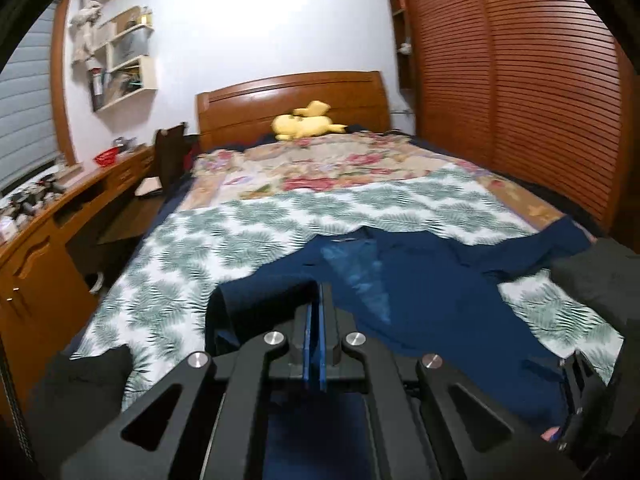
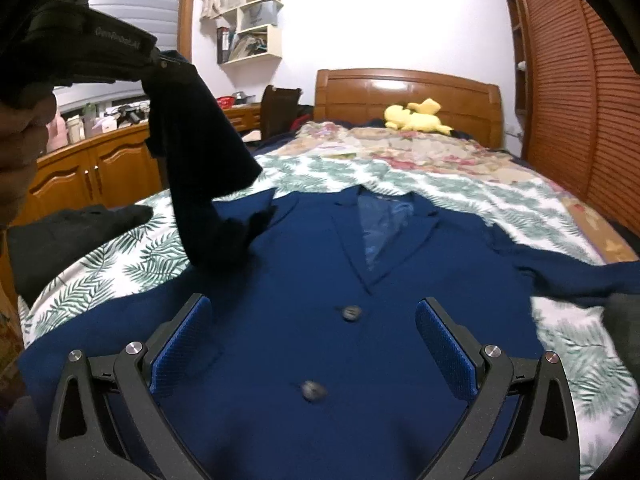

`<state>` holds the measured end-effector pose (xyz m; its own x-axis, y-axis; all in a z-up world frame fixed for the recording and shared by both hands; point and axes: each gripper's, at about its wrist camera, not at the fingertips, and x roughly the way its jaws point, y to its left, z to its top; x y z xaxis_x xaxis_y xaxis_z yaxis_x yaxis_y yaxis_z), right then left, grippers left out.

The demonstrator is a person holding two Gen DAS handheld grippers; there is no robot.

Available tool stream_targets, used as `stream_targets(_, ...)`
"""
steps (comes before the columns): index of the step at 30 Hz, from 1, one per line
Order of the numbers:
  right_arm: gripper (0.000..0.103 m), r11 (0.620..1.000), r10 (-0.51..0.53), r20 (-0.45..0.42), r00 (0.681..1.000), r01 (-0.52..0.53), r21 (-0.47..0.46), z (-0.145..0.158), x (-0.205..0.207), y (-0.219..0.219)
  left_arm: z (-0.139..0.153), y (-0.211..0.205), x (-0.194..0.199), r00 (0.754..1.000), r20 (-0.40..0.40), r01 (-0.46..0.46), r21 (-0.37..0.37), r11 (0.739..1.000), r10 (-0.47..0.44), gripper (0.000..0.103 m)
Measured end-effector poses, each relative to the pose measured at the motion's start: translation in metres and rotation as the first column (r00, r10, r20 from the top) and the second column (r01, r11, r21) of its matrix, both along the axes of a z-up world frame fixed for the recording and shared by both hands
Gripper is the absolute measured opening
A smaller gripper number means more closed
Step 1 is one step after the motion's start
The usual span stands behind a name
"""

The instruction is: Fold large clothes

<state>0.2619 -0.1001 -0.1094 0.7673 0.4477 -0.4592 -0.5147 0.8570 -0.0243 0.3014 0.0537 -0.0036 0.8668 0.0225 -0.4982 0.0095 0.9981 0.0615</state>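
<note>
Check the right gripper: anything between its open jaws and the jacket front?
Nothing visible. The right gripper hangs open over the blue jacket, bare cloth and buttons between its fingers. The left gripper, left of it, holds the sleeve raised, outside that gap.

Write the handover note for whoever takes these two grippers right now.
Left gripper: shut on the jacket's sleeve, lifted above the bed on the left of the right wrist view.
Right gripper: open, empty, over the jacket front near the two buttons.
Navy jacket: lies front up on the leaf-print sheet, collar toward the headboard. Its other sleeve is spread out flat to the right.
Done: one sleeve picked up; no fold laid yet.
Left: lay the lifted sleeve across the front, likely bring the other sleeve in too, then fold the body.
</note>
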Motion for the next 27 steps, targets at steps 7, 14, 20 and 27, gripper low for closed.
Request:
stream_targets(7, 0.103, 0.997, -0.076, 0.044, 0.996, 0.076, 0.009, 0.032, -0.022, -0.052, -0.004, -0.031, -0.02, 0.996, -0.013, 0.092, -0.037, 0.995, -0.093, 0.0)
stream_targets(14, 0.103, 0.998, -0.063, 0.056, 0.996, 0.064, -0.012, 0.038, -0.022, -0.082, -0.021, -0.051, -0.032, 0.99, -0.058, 0.122, -0.079, 0.989, -0.127, 0.0)
stream_targets(20, 0.103, 1.0, -0.023, -0.01, 1.0, 0.023, -0.011, 0.016, -0.006, -0.099, -0.042, -0.067, -0.044, 0.987, -0.104, 0.122, -0.039, 0.992, -0.125, 0.0)
stream_targets(27, 0.097, 1.0, 0.031, -0.156, 0.987, -0.031, 0.005, -0.008, 0.025, -0.098, -0.066, -0.072, -0.057, 0.984, -0.132, 0.115, -0.051, 0.992, -0.121, 0.0)
